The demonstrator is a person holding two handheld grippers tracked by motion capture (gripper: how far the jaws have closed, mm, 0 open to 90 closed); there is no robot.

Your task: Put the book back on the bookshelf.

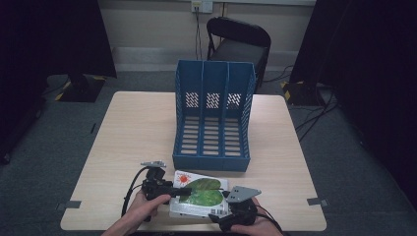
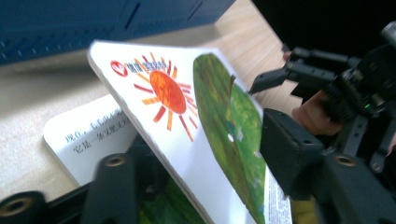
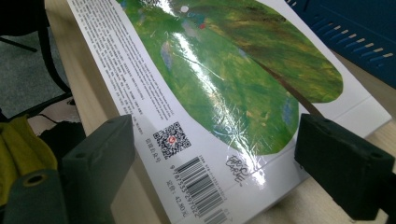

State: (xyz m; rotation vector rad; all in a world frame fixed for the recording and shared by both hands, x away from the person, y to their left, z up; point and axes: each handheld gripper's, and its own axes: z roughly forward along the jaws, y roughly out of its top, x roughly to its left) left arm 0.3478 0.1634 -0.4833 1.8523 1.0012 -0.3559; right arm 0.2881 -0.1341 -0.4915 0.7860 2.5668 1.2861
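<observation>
Both tongs work at the table's [image 1: 123, 113] near edge: left tongs [image 1: 178, 192] clamp the book's [image 1: 201, 195] lifted cover, right tongs [image 1: 221, 216] gape around its barcode corner. Blue file rack [image 1: 213, 118] stands just beyond.

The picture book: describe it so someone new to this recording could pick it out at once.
Start at the blue three-slot file rack standing mid-table. Just in front of its open end, at the table's near edge, lies the picture book, between the left tongs and right tongs. Its glossy white cover bears a big green leaf and an orange sun.
</observation>
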